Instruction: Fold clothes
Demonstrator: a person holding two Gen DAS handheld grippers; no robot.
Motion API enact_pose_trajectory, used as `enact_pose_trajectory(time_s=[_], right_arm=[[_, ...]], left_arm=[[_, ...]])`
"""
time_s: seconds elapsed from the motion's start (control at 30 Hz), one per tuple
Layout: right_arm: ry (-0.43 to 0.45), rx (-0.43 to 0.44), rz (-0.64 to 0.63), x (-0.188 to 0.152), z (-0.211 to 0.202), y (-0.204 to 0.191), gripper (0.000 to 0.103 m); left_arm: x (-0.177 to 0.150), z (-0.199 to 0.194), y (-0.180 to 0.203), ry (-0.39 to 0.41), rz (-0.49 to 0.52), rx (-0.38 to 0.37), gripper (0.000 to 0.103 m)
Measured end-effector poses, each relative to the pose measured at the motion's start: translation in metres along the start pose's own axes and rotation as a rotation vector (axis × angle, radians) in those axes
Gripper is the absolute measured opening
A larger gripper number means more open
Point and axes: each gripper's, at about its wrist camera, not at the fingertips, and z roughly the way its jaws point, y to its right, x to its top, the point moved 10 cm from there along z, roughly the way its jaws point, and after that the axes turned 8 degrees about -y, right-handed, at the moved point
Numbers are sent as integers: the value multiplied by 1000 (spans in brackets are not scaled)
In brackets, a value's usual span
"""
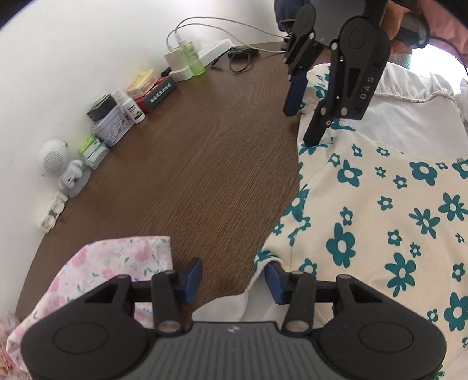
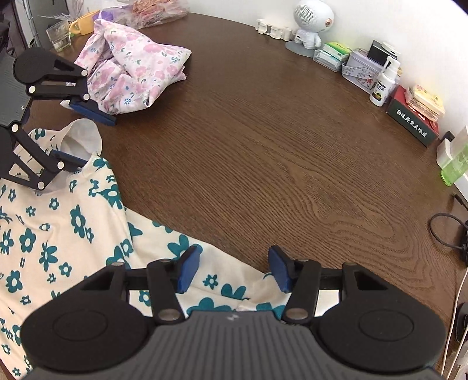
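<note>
The cream cotton garment printed with teal flowers (image 2: 58, 228) lies spread on my dark brown wooden table (image 2: 263, 146), its edge between the parted jaws of both my left gripper (image 1: 234, 280) and right gripper (image 2: 232, 270), neither pad pressing it

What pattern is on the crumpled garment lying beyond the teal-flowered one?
Pink flowers on white; right wrist view shows it best.

Domestic room, likely living space. Dark wood-grain table (image 2: 263, 131) against white wall (image 1: 73, 43); along wall: power strip (image 1: 213, 49) with chargers, spray bottles, tissue packs, robot-shaped speaker (image 2: 311, 20), tin box (image 2: 361, 70). Floral clothes (image 2: 134, 67) lie on tabletop.
</note>
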Motion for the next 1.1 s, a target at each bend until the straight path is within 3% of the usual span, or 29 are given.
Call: enact_pose_trajectory(time_s=[0.13,0.57,0.67,0.7,0.87,0.9,0.93,0.97,1.1], right_arm=[[3,23,-12,0,2,-4,45],[26,90,1,-7,-8,-4,45],[11,80,-6,-9,-3,-5,44],[14,76,-5,-9,-2,-5,44],[34,65,33,-6,-1,-3,42],[38,57,42,-6,-2,-3,31],[40,54,54,-5,-2,-2,10],[37,42,66,-5,-2,-1,5],[49,-39,77,-3,-2,0,3]], left_arm=[[2,0,5,28,-3,-40,33],[-5,-7,15,78,-24,-59,26],[-6,-7,18,81,-30,-42,15],[-6,-7,21,83,-24,-20,7],[-10,-7,30,95,20,90,2],[-11,-6,27,89,17,112,1],[-13,-6,24,83,17,138,0],[-15,-6,22,80,22,168,0],[-18,-17,17,113,48,287,0]])
